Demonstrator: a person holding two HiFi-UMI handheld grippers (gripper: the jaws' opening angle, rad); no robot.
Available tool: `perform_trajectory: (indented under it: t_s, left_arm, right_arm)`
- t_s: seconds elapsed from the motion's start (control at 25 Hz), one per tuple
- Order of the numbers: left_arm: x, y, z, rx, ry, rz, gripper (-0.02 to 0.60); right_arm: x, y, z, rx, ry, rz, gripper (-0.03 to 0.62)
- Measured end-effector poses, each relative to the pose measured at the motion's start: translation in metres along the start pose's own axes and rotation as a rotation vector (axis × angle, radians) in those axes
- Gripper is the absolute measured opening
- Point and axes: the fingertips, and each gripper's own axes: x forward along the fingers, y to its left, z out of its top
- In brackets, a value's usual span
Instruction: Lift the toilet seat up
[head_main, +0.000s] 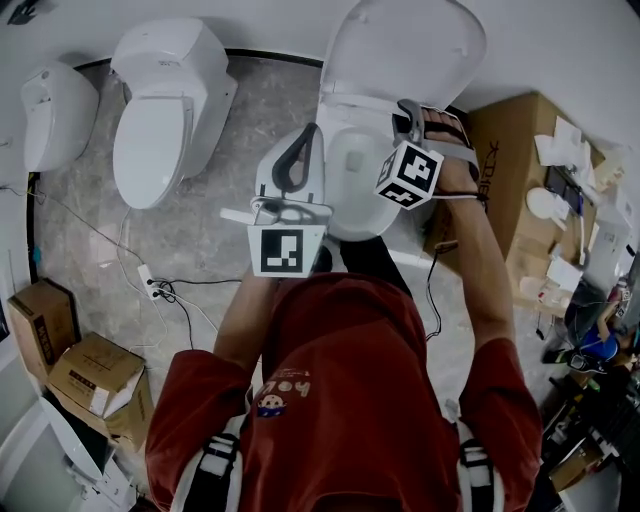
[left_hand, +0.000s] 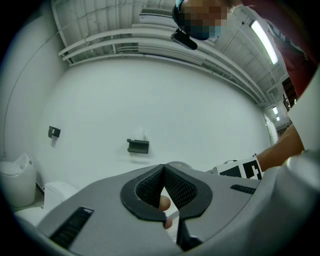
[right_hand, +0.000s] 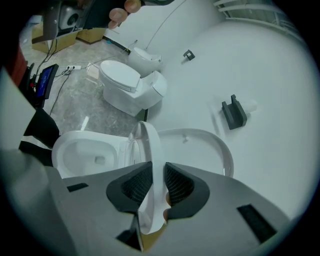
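Holding the toilet seat (right_hand: 155, 145) by its rim in my right claw (right_hand: 158, 165): jaws closed down to a narrow gap, pads pressing on either face of the ring. The seat stands edge-on, raised clear of the bowl (right_hand: 75, 142) and not yet against the lid (right_hand: 201, 150), which leans back on the wall behind; a gap shows between seat and lid. My left claw (left_hand: 163, 166) is closed on nothing, aimed at the blank wall, idle. Judgement: grip made, lift well along. Remaining: swing the seat back until it rests on the lid, then release.
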Motion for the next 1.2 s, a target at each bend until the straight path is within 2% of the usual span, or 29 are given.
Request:
perform_trajectory:
  t_s: [0.8,1.2]
  left_arm:
    - [0.02,0.007,0.003,0.011,0.004,0.059,0.008]
    - [0.033,0.003,0.006,0.026,-0.005,0.071,0.008]
  right_arm:
    - [0.041,-0.056,-0.007,-0.086,0.001,-0.08,0.072]
    - [0.066,-0.087,-0.014,-0.063,-0.011,-0.078,0.071]
